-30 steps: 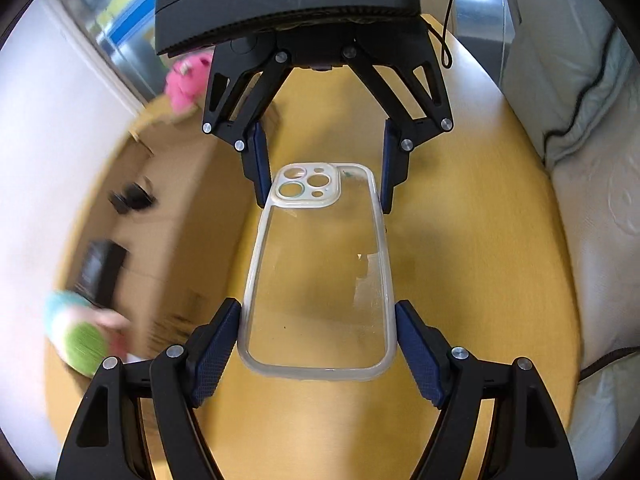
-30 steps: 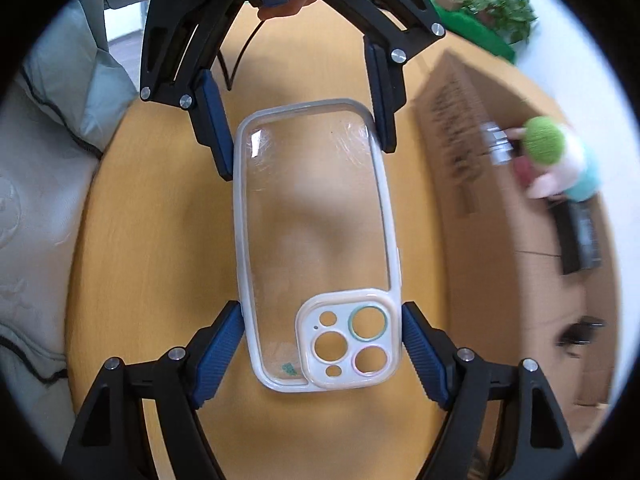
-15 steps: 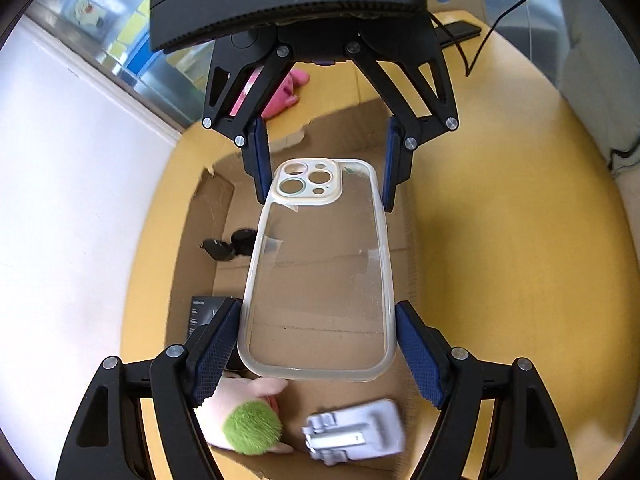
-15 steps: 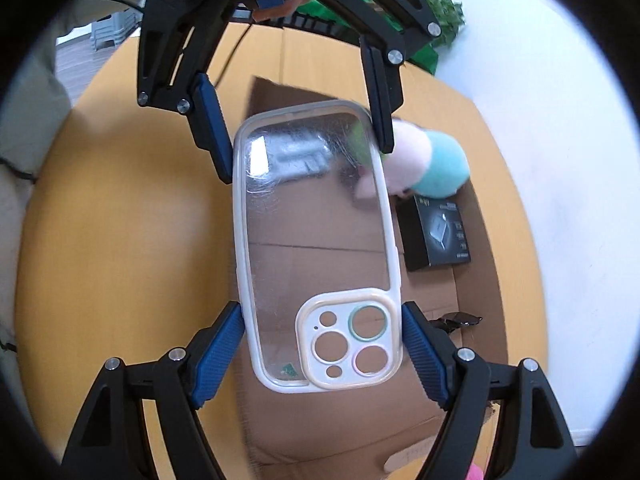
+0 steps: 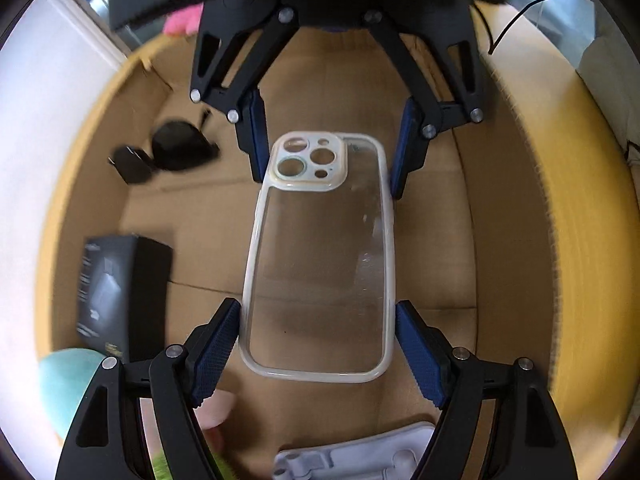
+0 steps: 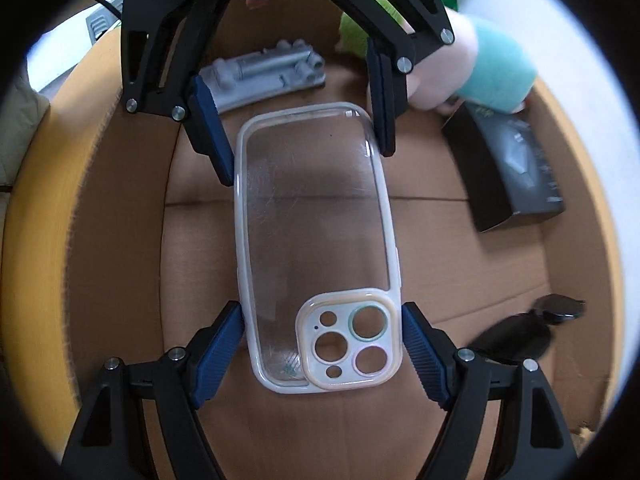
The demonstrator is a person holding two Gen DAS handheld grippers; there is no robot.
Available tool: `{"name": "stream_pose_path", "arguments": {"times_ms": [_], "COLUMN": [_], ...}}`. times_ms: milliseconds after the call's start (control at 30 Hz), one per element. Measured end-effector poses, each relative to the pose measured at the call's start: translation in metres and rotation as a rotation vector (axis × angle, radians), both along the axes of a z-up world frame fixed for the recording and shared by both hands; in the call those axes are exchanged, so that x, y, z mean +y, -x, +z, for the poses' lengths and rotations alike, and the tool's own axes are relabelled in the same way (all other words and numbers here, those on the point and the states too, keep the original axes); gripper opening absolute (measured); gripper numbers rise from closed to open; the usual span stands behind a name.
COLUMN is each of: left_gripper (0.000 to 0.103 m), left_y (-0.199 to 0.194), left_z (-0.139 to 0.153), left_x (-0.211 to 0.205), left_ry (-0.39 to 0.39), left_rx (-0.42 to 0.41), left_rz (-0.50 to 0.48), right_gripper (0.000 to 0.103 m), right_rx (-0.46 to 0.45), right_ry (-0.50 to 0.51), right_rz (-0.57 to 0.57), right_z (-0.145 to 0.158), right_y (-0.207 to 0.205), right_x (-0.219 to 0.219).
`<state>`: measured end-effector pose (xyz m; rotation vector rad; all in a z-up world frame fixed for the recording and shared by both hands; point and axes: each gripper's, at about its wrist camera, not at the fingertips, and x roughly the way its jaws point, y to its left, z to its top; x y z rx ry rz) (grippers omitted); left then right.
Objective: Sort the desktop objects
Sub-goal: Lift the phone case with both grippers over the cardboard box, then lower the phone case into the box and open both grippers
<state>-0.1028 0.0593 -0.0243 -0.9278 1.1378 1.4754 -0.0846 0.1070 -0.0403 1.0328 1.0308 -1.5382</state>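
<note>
The transparent plastic phone case with a cream camera frame [image 5: 320,256] [image 6: 316,248] was held between both claws above the open brown cardboard box [image 5: 460,240] [image 6: 120,240]. The left gripper [image 5: 318,344] pinched its plain end; the right gripper [image 6: 322,340] pinched its camera end. One second earlier the case hung over the yellow tabletop [image 5: 580,240] beside the box. Only the right wrist view showed the whole grey plastic phone stand [image 6: 260,74], at the far side.

Clear phone case [image 5: 320,256] held above cardboard box [image 5: 440,240].
</note>
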Motion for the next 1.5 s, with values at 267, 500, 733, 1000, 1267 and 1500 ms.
{"name": "stream_pose_path", "arguments": {"times_ms": [267,500,733,1000,1267,1500], "left_gripper": [0.081,0.081,0.081,0.089,0.092,0.092], "left_y": [0.002,-0.013,-0.016,-0.058,-0.077,-0.09], "left_z": [-0.005,0.019,0.093,0.127,0.048,0.014], "left_x": [-0.003,-0.015,-0.055,-0.115,-0.081,-0.056], "left_ry": [0.006,-0.024,-0.263,-0.723,-0.682,-0.704], "left_rx": [-0.07,-0.009,0.128,0.088,0.256,0.378], "left_rz": [0.052,0.072,0.305,0.769,1.172,1.247], "right_gripper": [0.082,0.082,0.082,0.088,0.088,0.092], "right_rx": [-0.023,-0.037,0.123,0.283,0.385,0.489], "right_ry": [-0.001,0.043,0.242,0.462,0.504,0.6], "right_rz": [-0.023,-0.117,-0.438,-1.011,-1.276,-1.295], "right_z": [-0.005,0.014,0.097,0.112,0.049,0.03], "right_y": [-0.007,-0.016,-0.036,-0.048,-0.071,-0.074], "right_x": [0.003,0.027,0.074,0.092,0.084,0.085]}}
